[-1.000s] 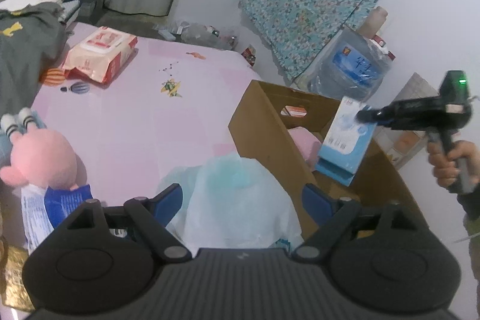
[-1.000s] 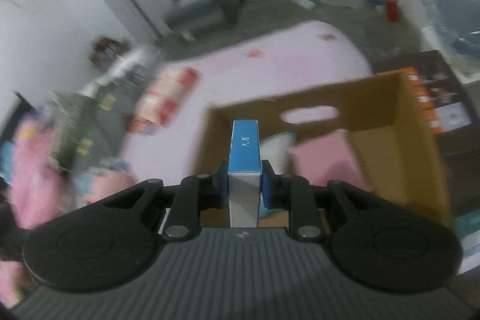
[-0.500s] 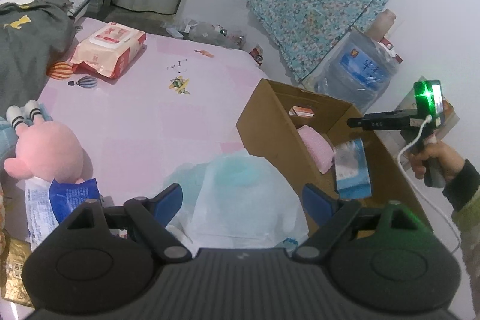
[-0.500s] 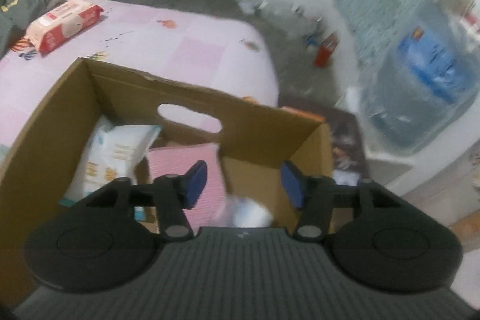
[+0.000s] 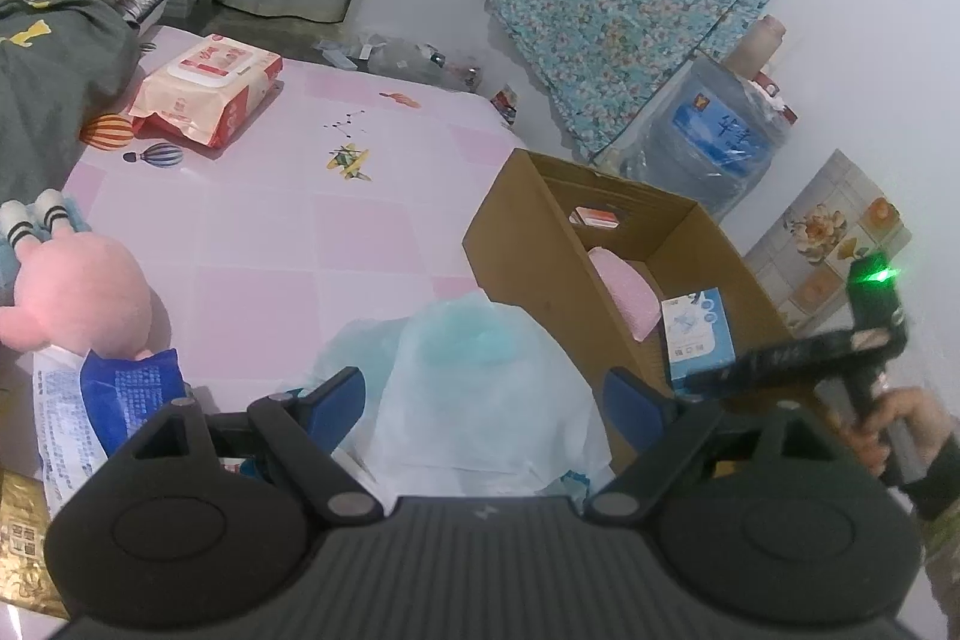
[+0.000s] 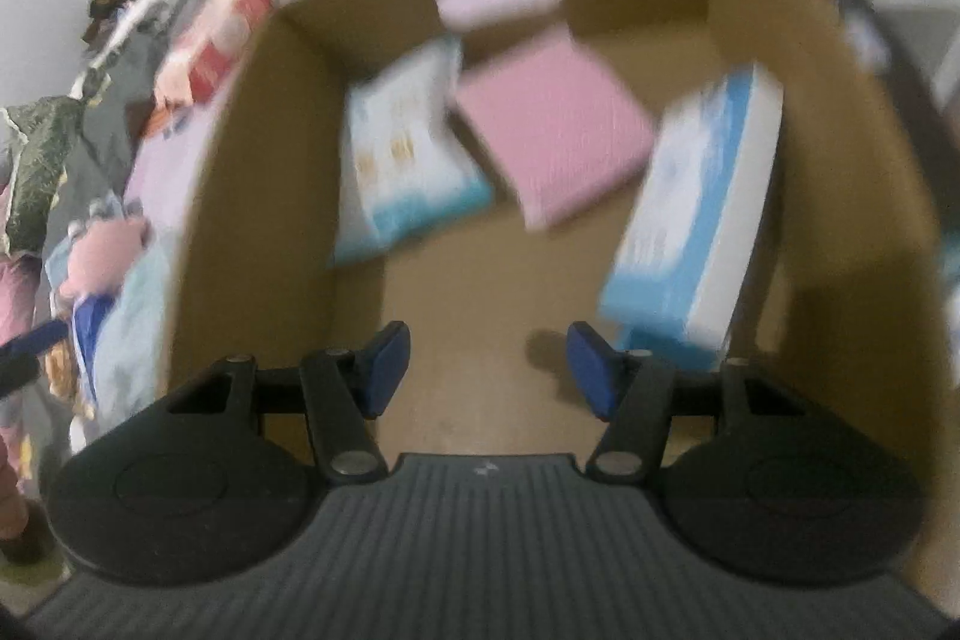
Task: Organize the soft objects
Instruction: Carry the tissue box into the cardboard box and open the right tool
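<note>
Two grippers, both with jaws wide and holding nothing. Left wrist view: left gripper (image 5: 485, 403) hovers over a pale bag (image 5: 474, 388) lying on the pink mat (image 5: 288, 232), just beside the box (image 5: 528, 268); plush (image 5: 72, 298) and blue pouch (image 5: 129, 388) lie to its left, wipes pack (image 5: 207, 91) well apart at the far side. Bag looks light, limp, slippery; I'd pinch a bunched fold near the top, not the flat face. Right wrist view, blurred: right gripper (image 6: 489, 361) sits over the box interior (image 6: 480, 340). Inside are a blue tissue pack (image 6: 696, 214) leaning at the right wall, a pink pad (image 6: 552, 118) and a white-blue pack (image 6: 408, 160). All look soft, squashable, low risk.
</note>
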`<state>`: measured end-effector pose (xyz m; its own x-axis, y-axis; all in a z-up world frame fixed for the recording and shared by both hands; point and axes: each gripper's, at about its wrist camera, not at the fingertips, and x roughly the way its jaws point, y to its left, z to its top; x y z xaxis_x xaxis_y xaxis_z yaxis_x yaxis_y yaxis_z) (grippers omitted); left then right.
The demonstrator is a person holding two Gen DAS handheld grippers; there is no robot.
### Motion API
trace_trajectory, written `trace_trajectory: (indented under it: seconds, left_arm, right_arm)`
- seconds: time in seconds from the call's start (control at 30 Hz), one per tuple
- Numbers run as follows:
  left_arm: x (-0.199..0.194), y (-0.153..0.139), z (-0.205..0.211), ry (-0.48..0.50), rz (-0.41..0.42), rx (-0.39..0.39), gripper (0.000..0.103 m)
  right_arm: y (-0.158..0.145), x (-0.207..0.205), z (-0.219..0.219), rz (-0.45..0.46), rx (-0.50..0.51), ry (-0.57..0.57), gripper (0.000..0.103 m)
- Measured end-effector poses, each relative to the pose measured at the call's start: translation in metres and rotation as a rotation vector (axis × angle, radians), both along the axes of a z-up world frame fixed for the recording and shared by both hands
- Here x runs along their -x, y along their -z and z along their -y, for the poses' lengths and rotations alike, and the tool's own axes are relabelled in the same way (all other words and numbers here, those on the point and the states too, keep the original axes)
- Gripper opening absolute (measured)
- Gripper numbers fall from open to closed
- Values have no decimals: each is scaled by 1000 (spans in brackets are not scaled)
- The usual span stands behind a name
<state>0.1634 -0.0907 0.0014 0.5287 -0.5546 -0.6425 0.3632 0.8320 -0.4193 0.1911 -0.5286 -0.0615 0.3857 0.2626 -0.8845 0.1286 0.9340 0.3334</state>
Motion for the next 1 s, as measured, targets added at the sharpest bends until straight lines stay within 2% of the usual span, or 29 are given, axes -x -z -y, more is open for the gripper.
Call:
trace_trajectory:
  seconds: [0.1, 0.17, 0.23, 0.3, 0.47, 0.63, 0.83, 1.0]
  left_arm:
    - [1, 0, 1, 6, -1, 2, 88]
    - [4, -1, 1, 11, 4, 0, 88]
    - [5, -2, 0, 11, 10, -2, 88]
    - [6, -3, -2, 7, 15, -4, 88]
    - [5, -4, -4, 1, 11, -4, 88]
    - [6, -6, 0, 15, 17, -12, 88]
    - [6, -5, 1, 10, 14, -12, 88]
    - [7, -5, -3, 0, 14, -15, 88]
  right_arm:
    - [15, 2, 3, -24, 56, 53, 57]
    - [19, -2, 12, -9, 73, 100, 56]
    - [21, -5, 19, 15, 96, 145, 50]
    - [19, -8, 22, 40, 145, 163, 47]
    - [23, -19, 37, 71, 183, 195, 45]
    - [30, -31, 40, 115, 168, 231, 44]
    - [30, -45, 41, 159, 176, 221, 45]
    - [26, -41, 42, 162, 106, 225, 45]
